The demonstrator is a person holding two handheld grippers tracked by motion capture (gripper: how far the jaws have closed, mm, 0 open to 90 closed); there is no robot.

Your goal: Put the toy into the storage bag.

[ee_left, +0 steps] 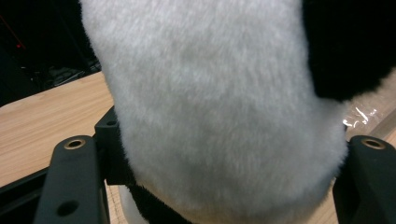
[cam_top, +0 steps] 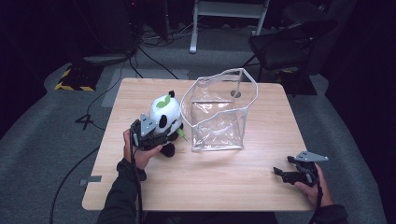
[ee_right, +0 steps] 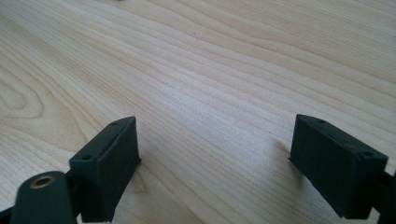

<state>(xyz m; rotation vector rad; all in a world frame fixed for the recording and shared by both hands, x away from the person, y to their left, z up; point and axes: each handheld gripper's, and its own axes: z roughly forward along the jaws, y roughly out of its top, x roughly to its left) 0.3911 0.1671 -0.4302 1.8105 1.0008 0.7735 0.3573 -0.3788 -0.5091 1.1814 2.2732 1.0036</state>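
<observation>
Dark grey carpet and black shadow surround the pale wooden table (cam_top: 261,186), where a white and black plush panda toy (cam_top: 164,116) with a green leaf on its head sits near the left edge, just beside a clear plastic bag with a white rim (cam_top: 219,109) that stands open at the top, apparently ready to receive it. The left gripper (cam_top: 152,135) comes at the panda from the near side. In the left gripper view its black jaws press into the white fur from both sides, so the toy looks gripped for a lift. The left hand (cam_top: 137,151) wraps the body from below, forearm angled in from the bottom edge. Well apart, the right gripper (cam_top: 292,172) lies low near the table's front right, jaws spread wide over bare wood with nothing between them, held by the right hand (cam_top: 315,189), seemingly waiting.
</observation>
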